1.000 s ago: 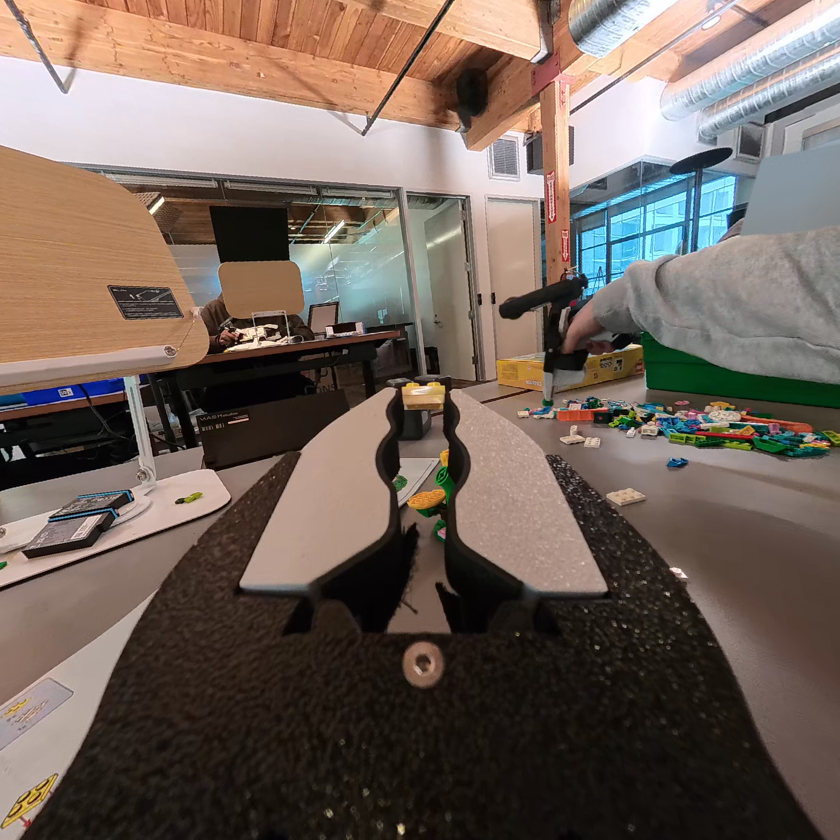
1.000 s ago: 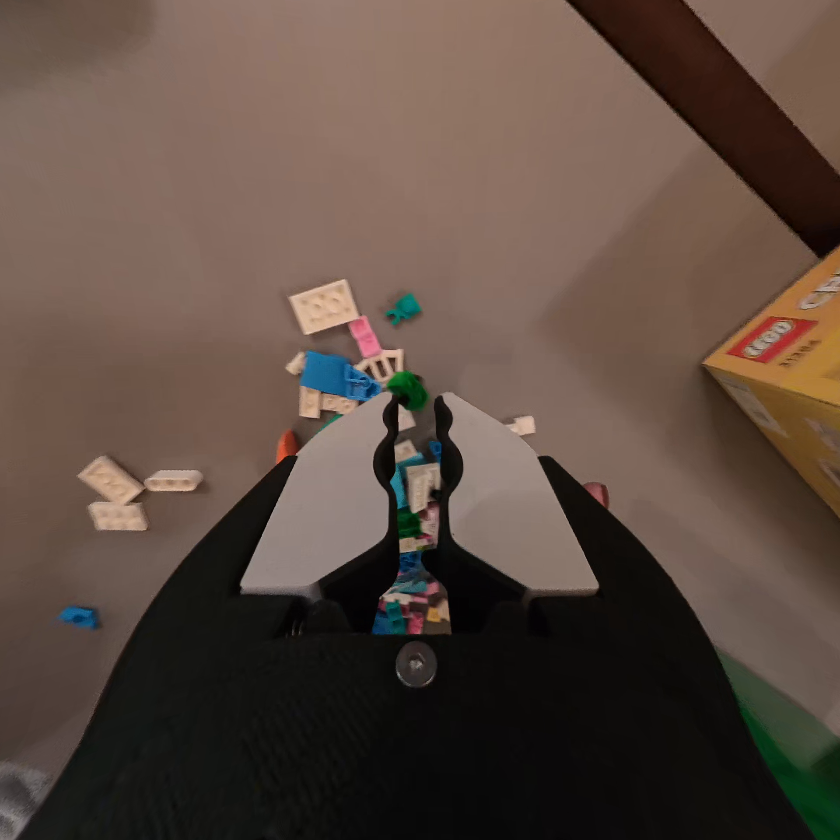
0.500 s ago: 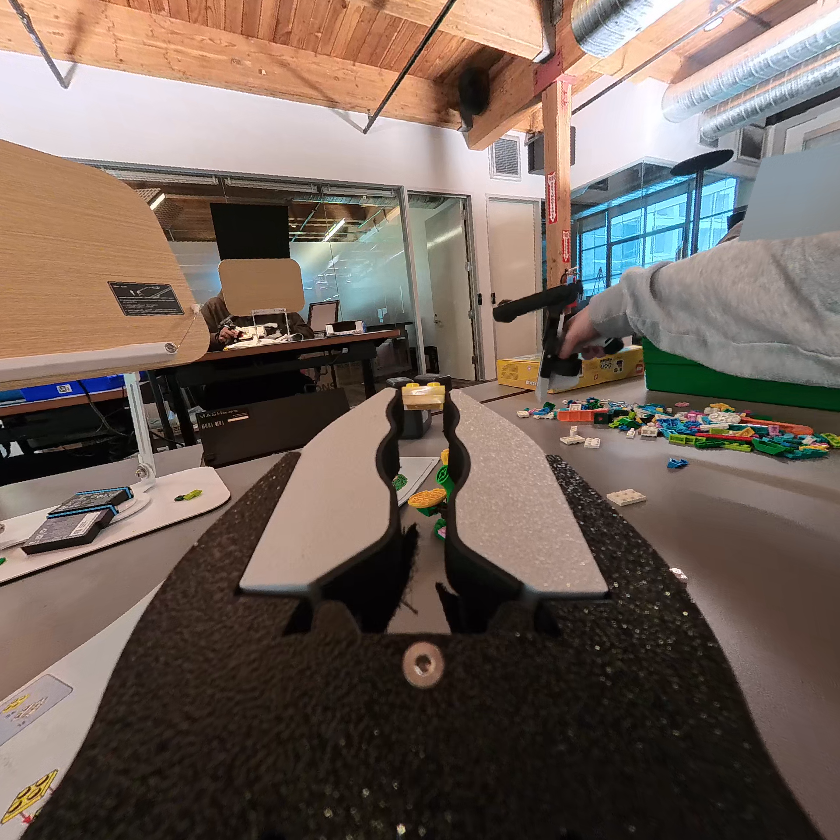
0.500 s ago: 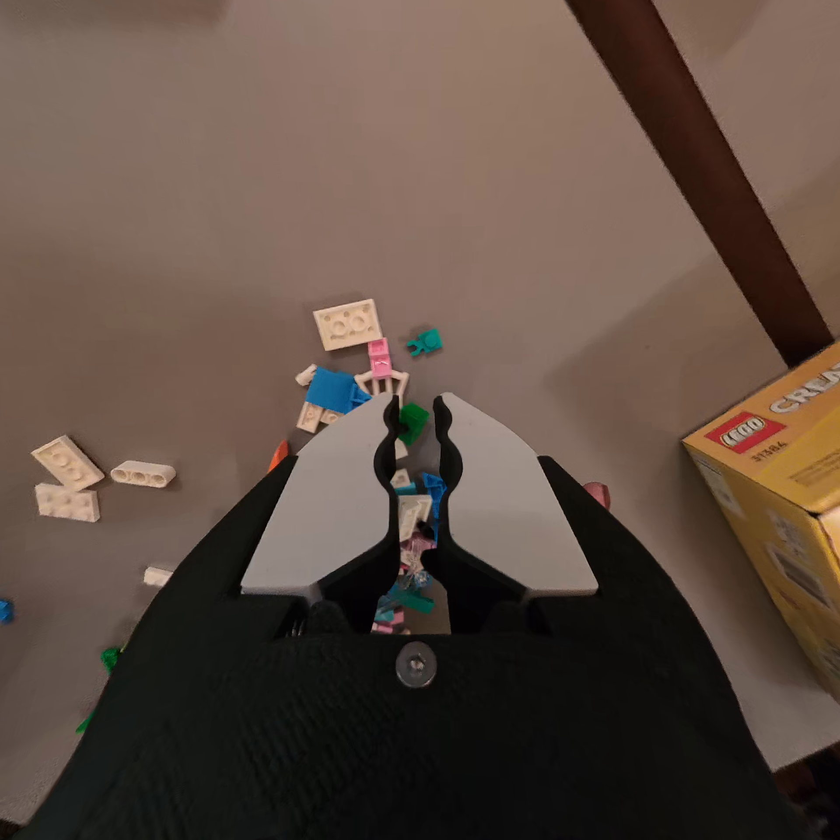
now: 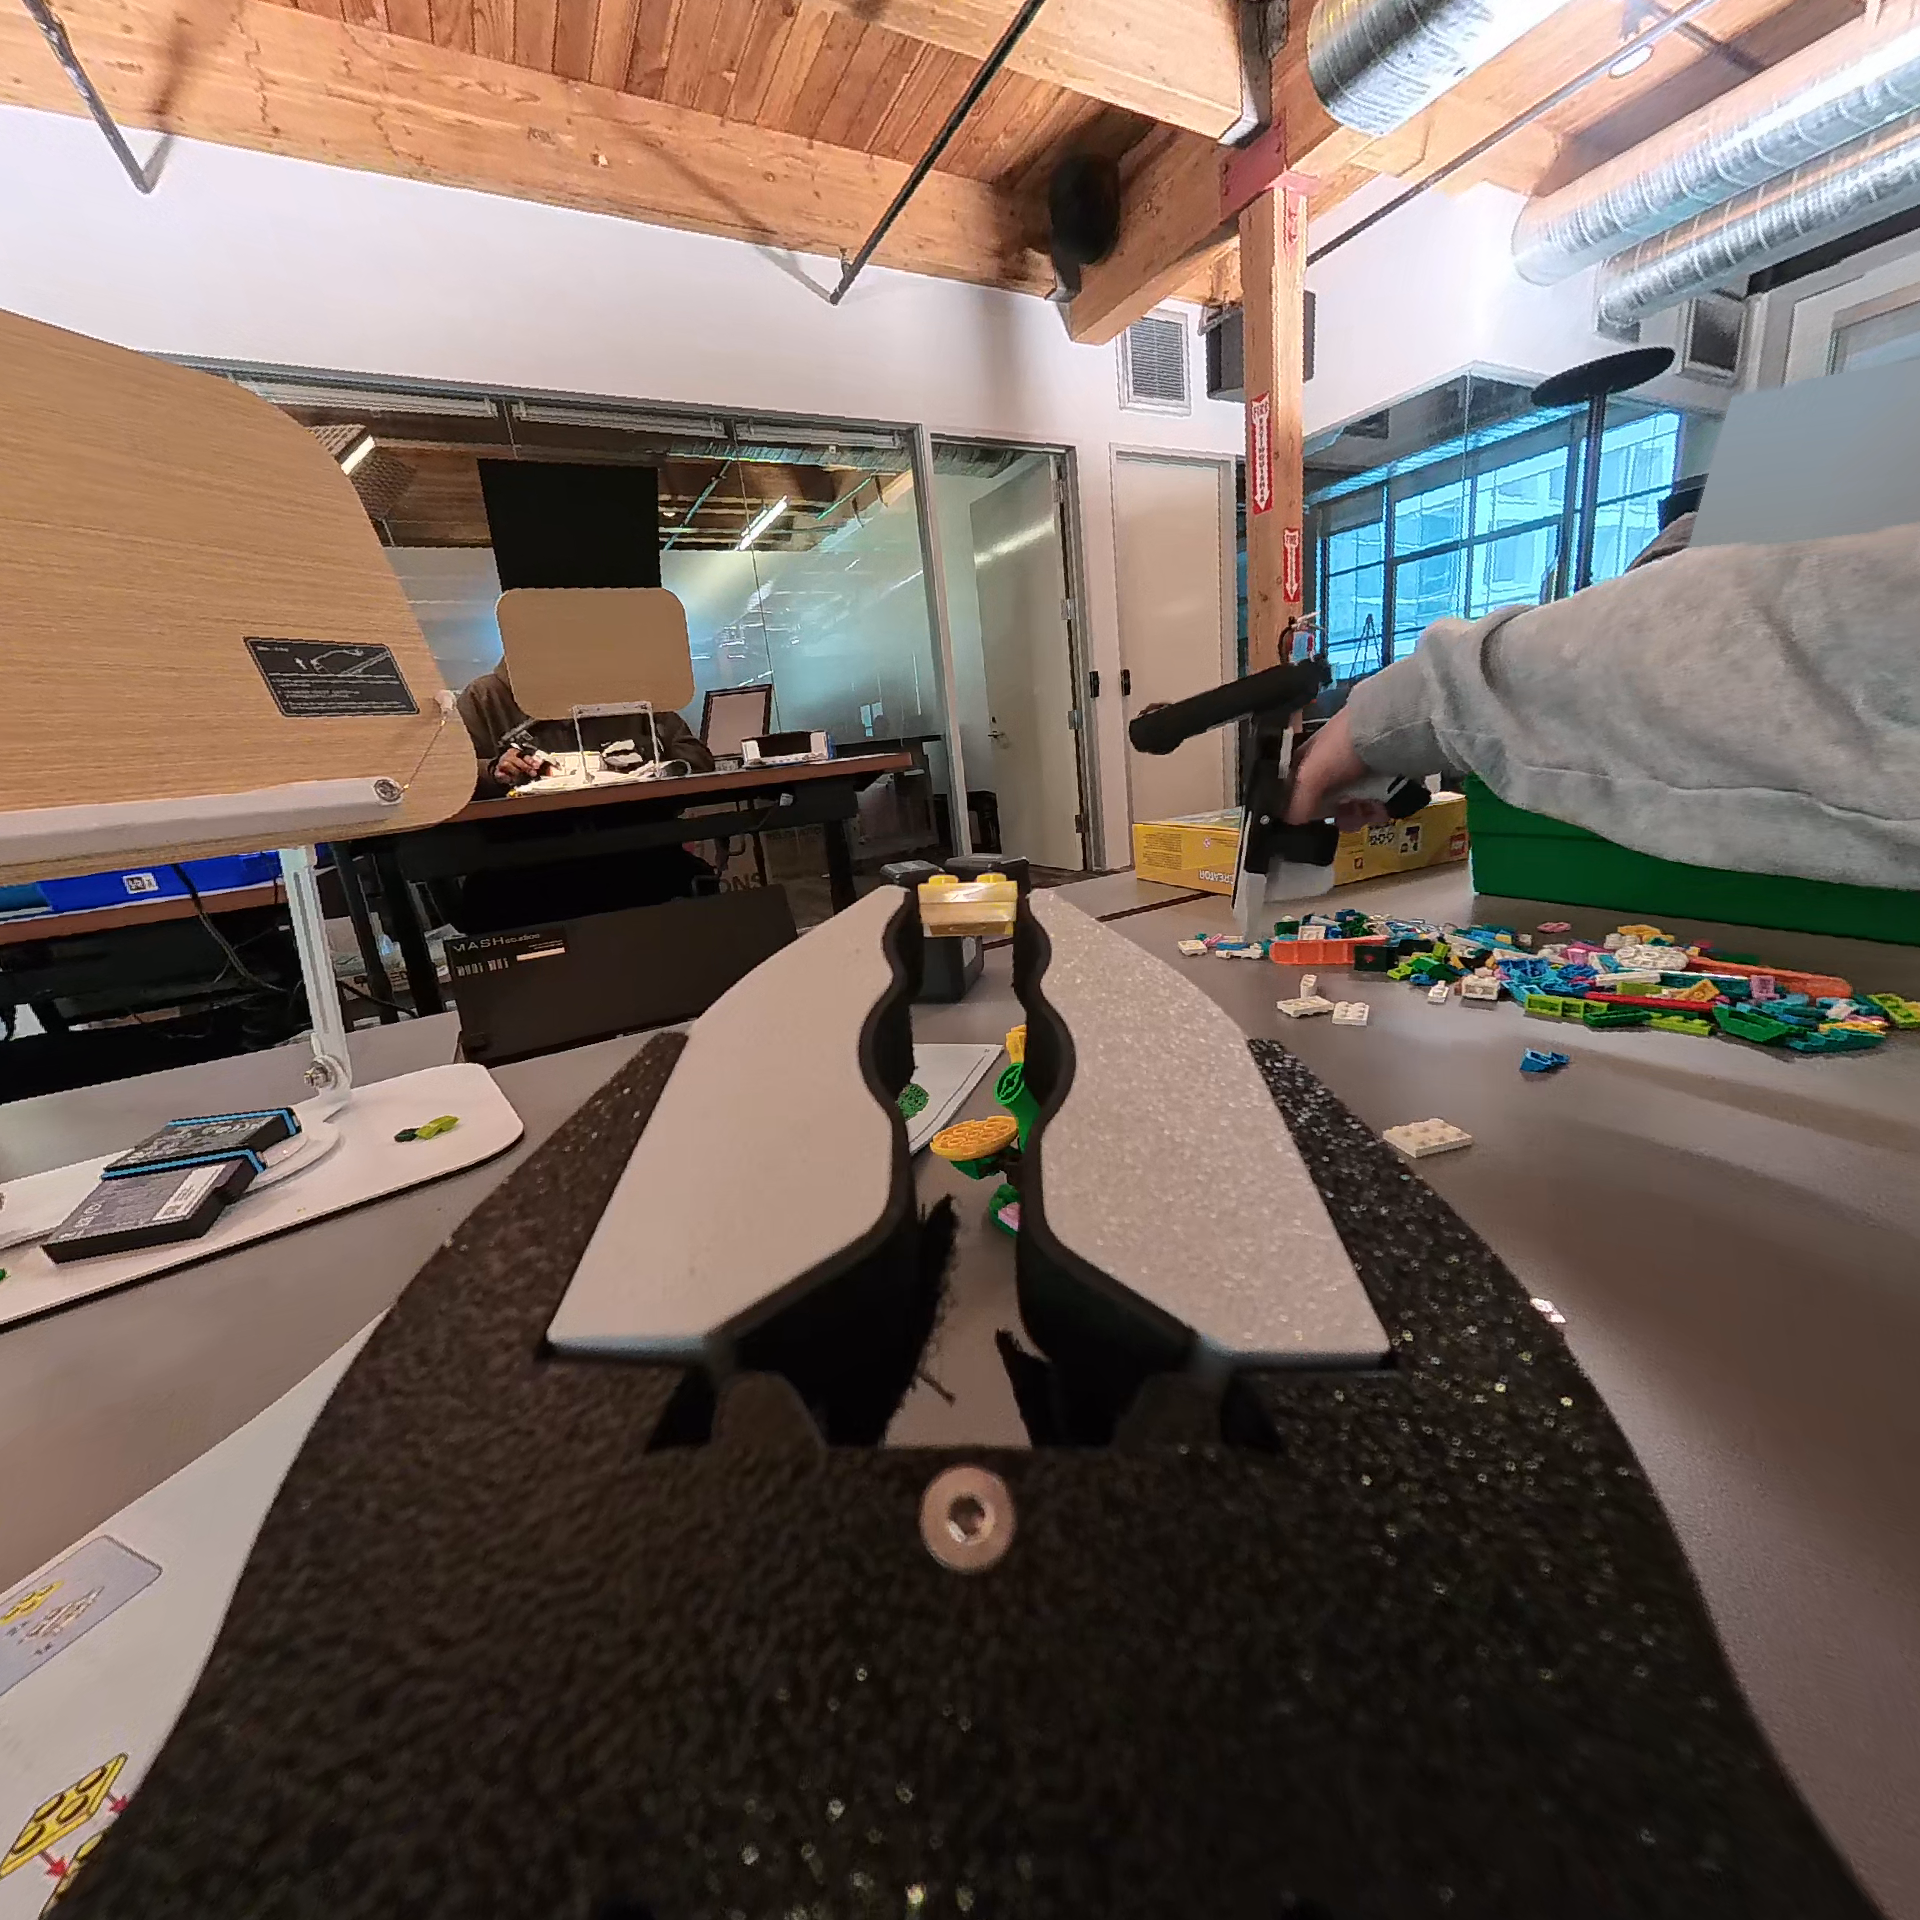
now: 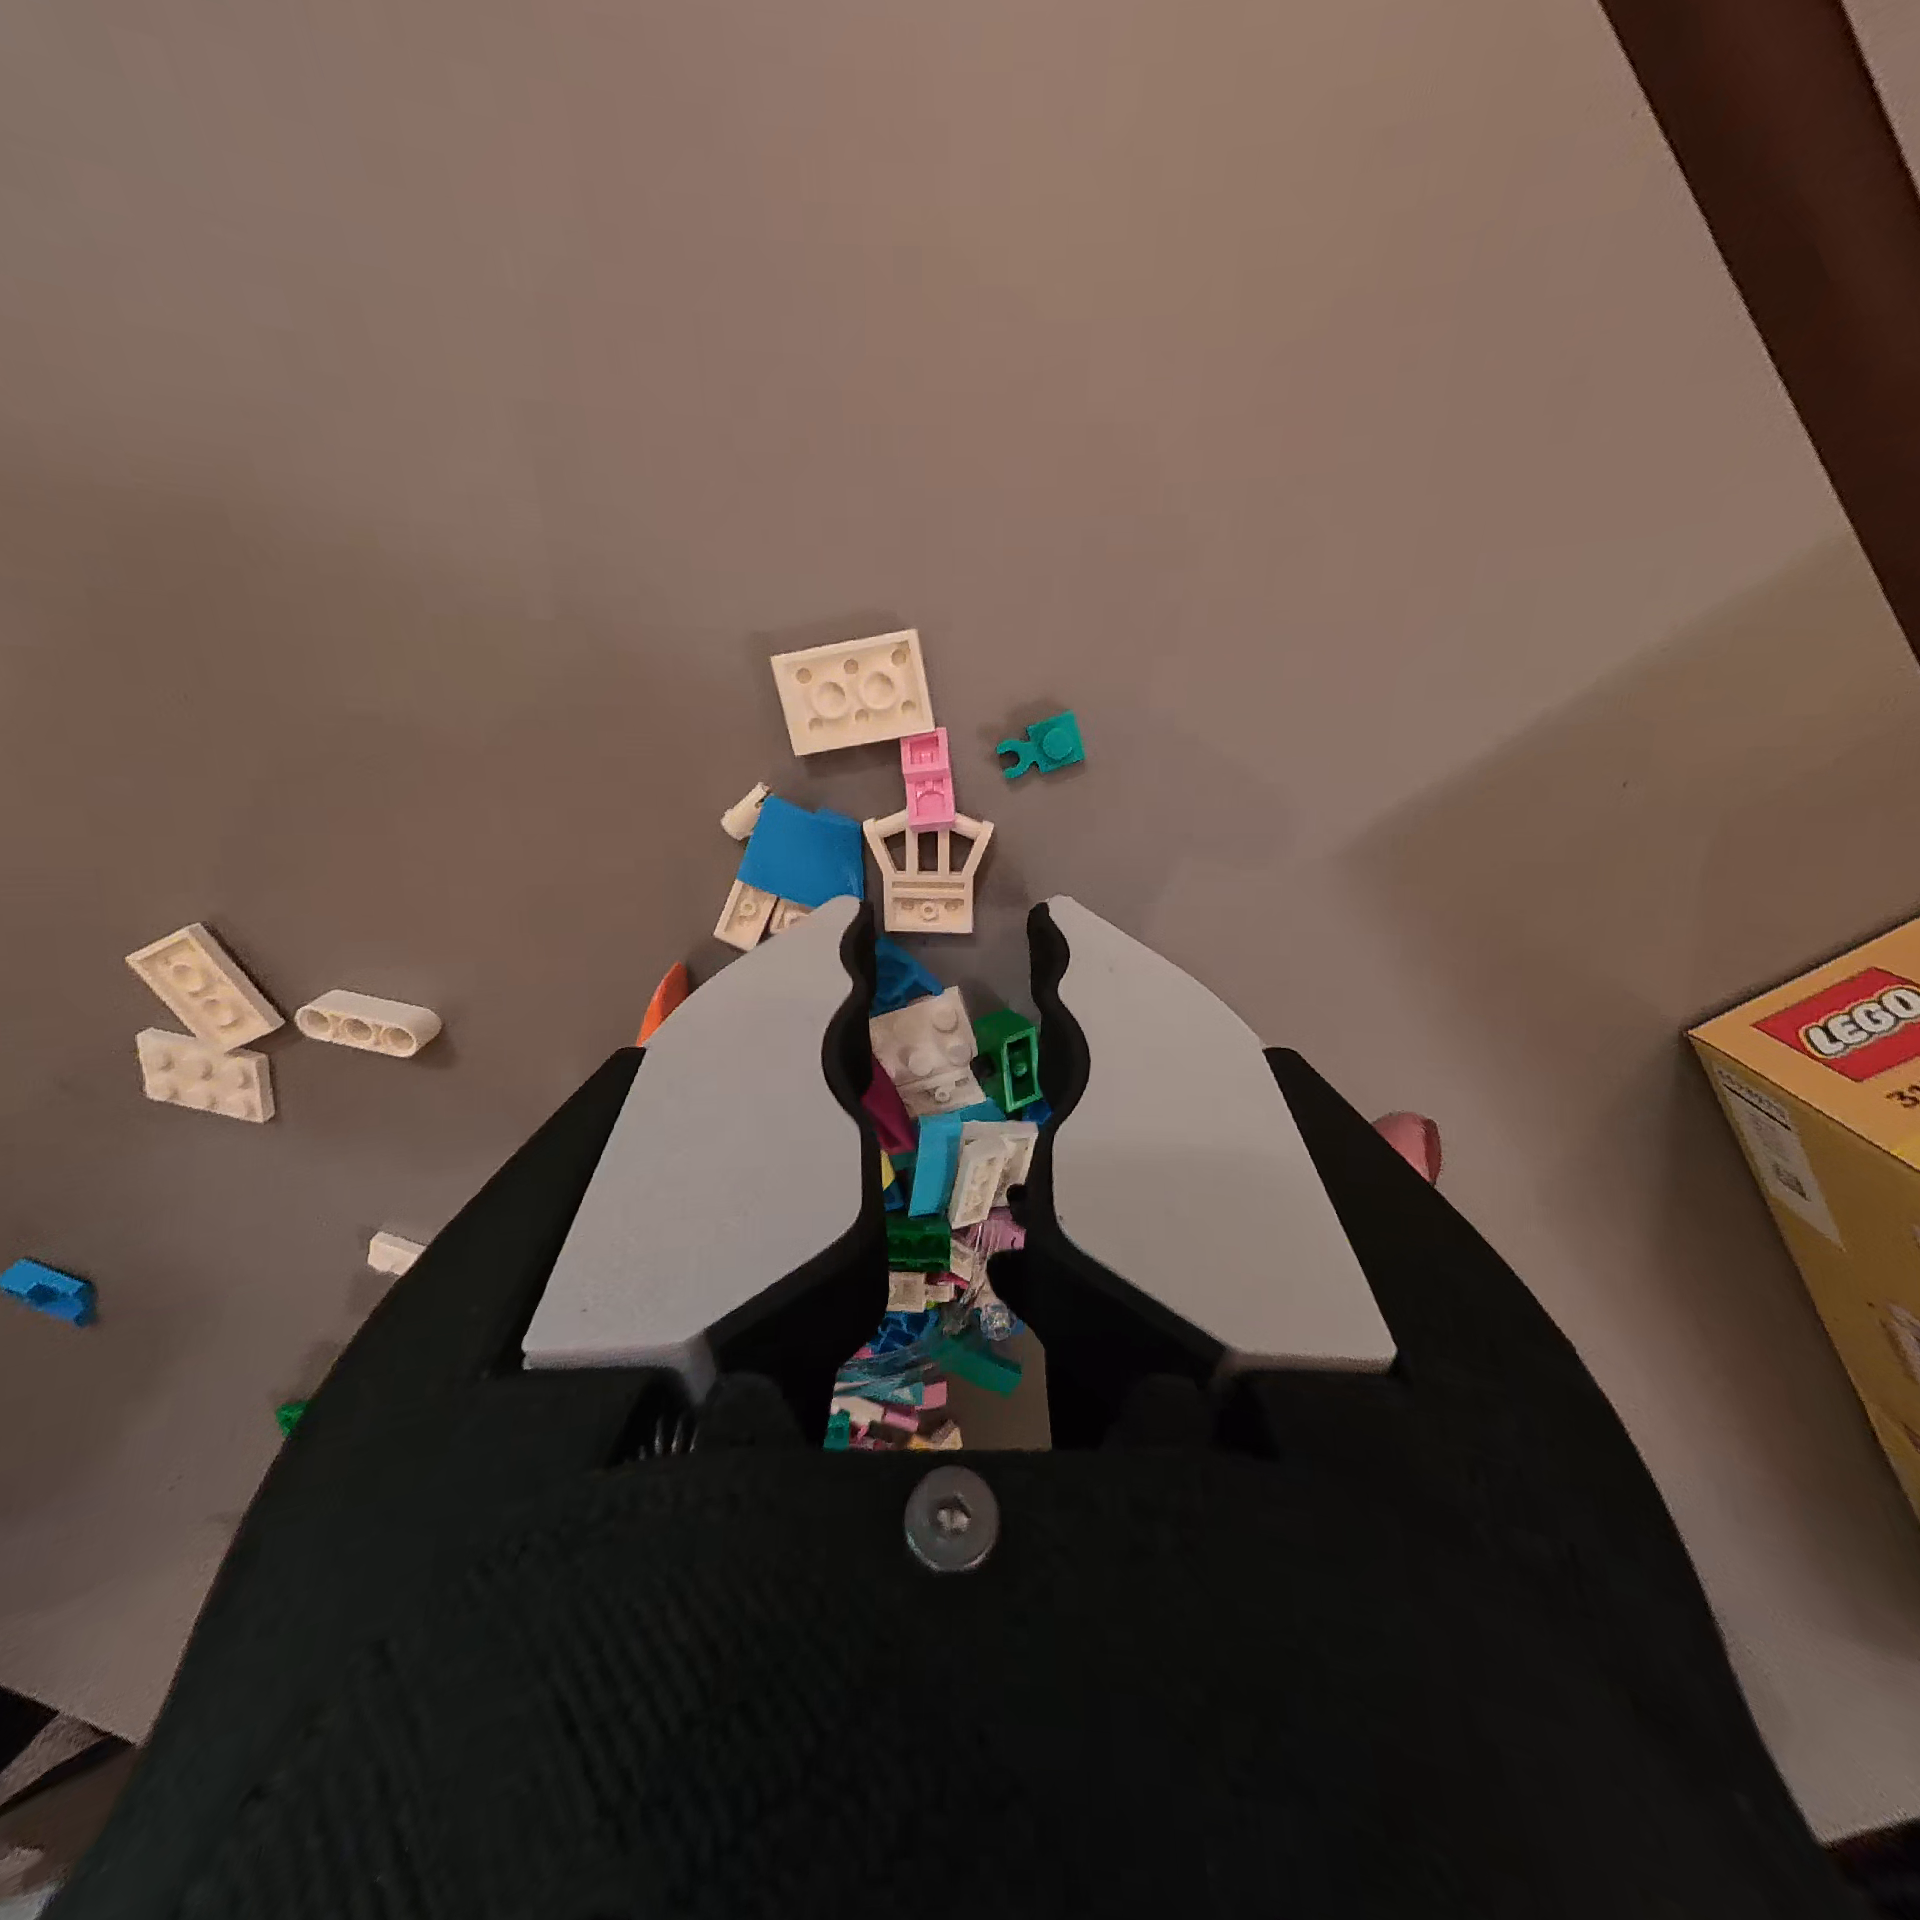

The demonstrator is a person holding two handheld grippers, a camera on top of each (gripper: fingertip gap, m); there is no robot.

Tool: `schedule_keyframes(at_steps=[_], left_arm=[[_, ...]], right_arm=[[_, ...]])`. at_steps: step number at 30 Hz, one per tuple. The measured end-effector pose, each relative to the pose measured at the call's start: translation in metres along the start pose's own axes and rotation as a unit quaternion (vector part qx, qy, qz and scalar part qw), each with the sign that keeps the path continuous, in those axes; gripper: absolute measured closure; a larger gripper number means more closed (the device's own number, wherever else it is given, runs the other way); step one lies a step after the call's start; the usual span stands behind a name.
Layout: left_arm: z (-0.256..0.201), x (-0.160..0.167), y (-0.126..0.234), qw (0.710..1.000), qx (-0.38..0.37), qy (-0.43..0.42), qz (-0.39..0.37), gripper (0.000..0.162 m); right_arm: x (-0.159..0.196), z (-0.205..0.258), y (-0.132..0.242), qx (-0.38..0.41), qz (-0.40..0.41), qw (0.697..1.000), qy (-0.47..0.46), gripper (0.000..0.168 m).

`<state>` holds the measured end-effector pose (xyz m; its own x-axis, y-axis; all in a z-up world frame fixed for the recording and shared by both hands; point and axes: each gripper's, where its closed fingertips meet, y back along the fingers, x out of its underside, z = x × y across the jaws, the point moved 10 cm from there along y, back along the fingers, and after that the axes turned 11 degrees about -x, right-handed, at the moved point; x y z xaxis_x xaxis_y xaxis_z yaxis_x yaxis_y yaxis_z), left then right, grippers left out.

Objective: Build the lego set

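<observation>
Over the brick pile (image 6: 951, 1164), your right tool (image 6: 945, 914) has spread wider than before, empty; your left tool (image 5: 966, 904) stays clamped on the yellow brick (image 5: 966, 902) above the surface (image 5: 1662, 1195).

Small yellow brick (image 5: 966, 902) pinched at gripper (image 5: 968, 906) tips; colourful loose bricks (image 5: 1621, 977) scattered on table.

Bare grey table (image 6: 935, 364) beyond the brick pile (image 6: 951, 1164); yellow box (image 6: 1849, 1195) alongside, rightward.
</observation>
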<state>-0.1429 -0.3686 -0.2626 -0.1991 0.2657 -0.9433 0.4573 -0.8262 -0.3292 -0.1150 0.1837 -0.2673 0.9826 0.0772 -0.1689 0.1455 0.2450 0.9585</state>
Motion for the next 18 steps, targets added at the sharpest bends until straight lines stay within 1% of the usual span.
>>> schedule_keyframes(at_steps=[3, 7, 11, 14, 18], left_arm=[[0.0, 0.0, 0.0, 1.0, 0.0, 0.0, 0.0, 0.146], [0.0, 0.0, 0.0, 1.0, 0.001, -0.001, 0.0, 0.146], [0.001, 0.0, 0.0, 1.0, -0.001, -0.001, 0.0, 0.146], [0.001, 0.0, -0.001, 1.0, -0.002, 0.0, -0.001, 0.146], [0.002, 0.0, 0.0, 1.0, -0.005, 0.001, -0.004, 0.146]], right_arm=[[-0.001, -0.003, -0.003, -0.003, -0.001, 1.0, -0.004, 0.141], [0.0, -0.008, -0.003, 0.001, -0.006, 1.0, -0.011, 0.151], [0.003, -0.005, 0.002, 0.024, -0.004, 1.0, 0.008, 0.151], [0.008, 0.016, 0.015, 0.046, -0.036, 0.997, 0.046, 0.152], [0.024, 0.071, 0.036, 0.079, -0.102, 0.984, 0.12, 0.151]])
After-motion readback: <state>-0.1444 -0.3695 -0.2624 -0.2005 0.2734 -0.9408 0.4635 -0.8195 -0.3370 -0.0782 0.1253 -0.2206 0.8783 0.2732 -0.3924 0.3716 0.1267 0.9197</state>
